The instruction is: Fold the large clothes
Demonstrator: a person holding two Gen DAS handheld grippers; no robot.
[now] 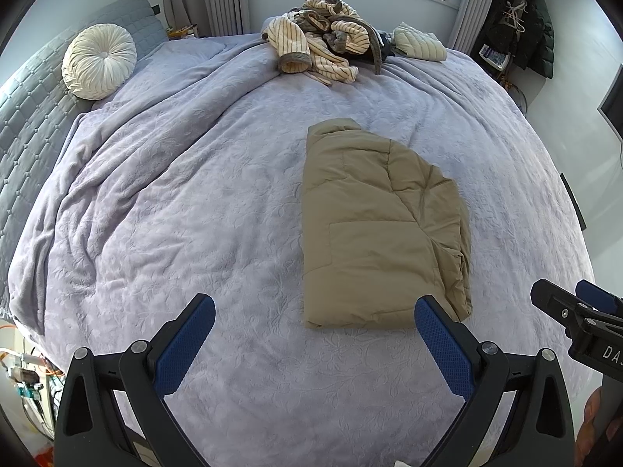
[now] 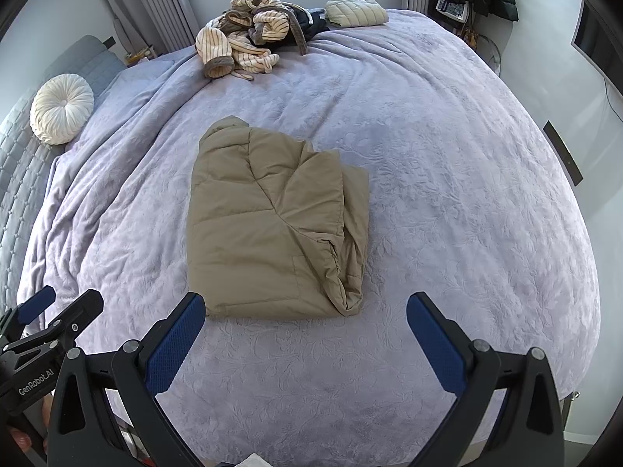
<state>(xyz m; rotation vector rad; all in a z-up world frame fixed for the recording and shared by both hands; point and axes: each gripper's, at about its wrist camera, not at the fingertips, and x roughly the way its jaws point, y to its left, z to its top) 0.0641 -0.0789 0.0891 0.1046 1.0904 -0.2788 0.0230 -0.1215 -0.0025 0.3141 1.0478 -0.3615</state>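
Khaki and quilted, the padded jacket (image 1: pixel 381 229) lies folded into a compact rectangle on the lavender bedspread (image 1: pixel 194 214), and in the left wrist view we see it just ahead of our left hand-held gripper (image 1: pixel 315 334), whose blue pads are spread wide and hold nothing. One pad overlaps the jacket's near corner in the picture, though we cannot tell whether it touches. The right hand-held gripper (image 1: pixel 576 303) pokes in at the edge of the view; from here we cannot tell how its jaws stand. At the far end of the bed sits a tangled striped robe (image 1: pixel 323 43) and beside it a small folded cream garment (image 1: pixel 418 43) — a round white cushion (image 1: pixel 99 62) rests against the headboard.

From the right wrist view the jacket (image 2: pixel 272 229) shows its looser side, layers bunched at the near right corner. Our right hand-held gripper (image 2: pixel 305 330) is likewise spread and empty, close to the jacket's near edge.

We judge this garment essentially done — perhaps needing a tidy of that bunched corner. The striped robe (image 2: pixel 245 39) is still a heap, so we reckon that folding it is what remains.
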